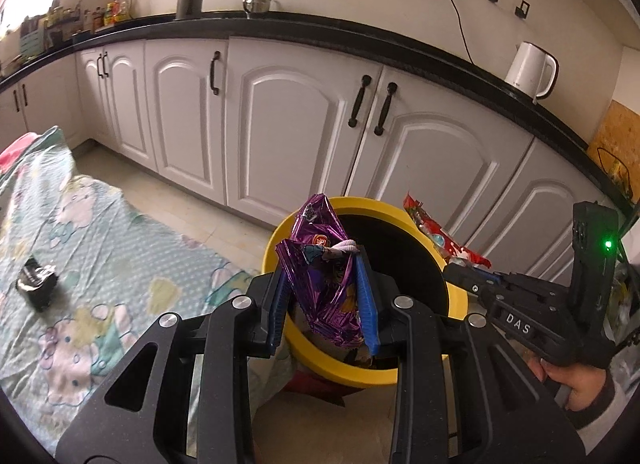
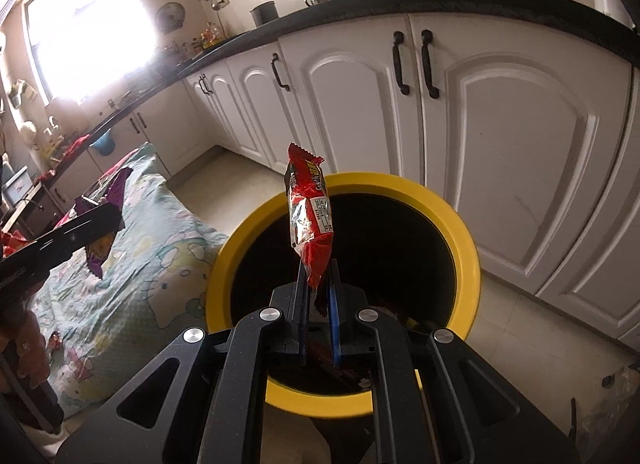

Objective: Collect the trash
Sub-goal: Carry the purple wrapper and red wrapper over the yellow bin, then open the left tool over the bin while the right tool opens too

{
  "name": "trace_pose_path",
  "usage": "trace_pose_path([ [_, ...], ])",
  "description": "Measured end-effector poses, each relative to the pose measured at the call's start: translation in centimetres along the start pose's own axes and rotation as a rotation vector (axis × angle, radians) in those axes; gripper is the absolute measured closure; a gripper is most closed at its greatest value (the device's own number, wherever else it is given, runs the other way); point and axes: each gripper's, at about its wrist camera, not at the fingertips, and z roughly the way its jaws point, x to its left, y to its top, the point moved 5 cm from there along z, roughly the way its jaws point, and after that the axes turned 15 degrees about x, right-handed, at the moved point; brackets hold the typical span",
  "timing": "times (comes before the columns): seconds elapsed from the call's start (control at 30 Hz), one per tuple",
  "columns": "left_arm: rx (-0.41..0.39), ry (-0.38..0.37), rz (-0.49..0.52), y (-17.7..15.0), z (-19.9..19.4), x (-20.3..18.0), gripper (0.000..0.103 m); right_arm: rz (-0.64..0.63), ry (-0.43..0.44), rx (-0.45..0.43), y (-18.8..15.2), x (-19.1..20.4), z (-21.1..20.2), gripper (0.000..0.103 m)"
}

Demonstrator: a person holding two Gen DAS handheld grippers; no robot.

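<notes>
- Your left gripper (image 1: 325, 292) clamped the purple wrapper (image 1: 324, 264); your right gripper (image 2: 318, 300) pinched the red wrapper (image 2: 310, 211).
- Both hung above the yellow bin (image 2: 460, 223); you needed to release each well inside its rim.

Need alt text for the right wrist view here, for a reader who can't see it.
The right gripper is shut on the lower end of a red snack wrapper, holding it upright over the open mouth of a yellow-rimmed bin. White cabinets stand behind the bin; a patterned bedsheet lies to the left.
</notes>
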Motion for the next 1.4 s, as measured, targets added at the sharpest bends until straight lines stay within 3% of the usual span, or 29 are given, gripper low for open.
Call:
trace_pose_path([
  [0.93, 0.139, -0.024, 0.014, 2.1, 7.1, -1.6, 0.075, 0.075, -0.011, 0.048, -1.5, -2.4, 1.1, 0.094],
  [1.07, 0.148, -0.028, 0.016, 2.4, 7.5, -1.8, 0.073, 0.076, -0.014, 0.048, -1.7, -2.3, 1.0, 0.085],
  [1.2, 0.146, -0.02, 0.013, 2.6, 7.6, -1.8, 0.057, 0.081, -0.02, 0.044, -1.7, -2.4, 1.0, 0.072],
  [1.3, 0.148, -0.019, 0.007, 2.5, 7.5, -1.6, 0.036, 0.091, -0.027, 0.036, -1.6, -2.7, 0.9, 0.064],
  [1.4, 0.148, -0.011, -0.003, 2.3, 7.3, -1.3, 0.024, 0.104, -0.036, 0.025, -1.5, -3.1, 0.6, 0.055],
])
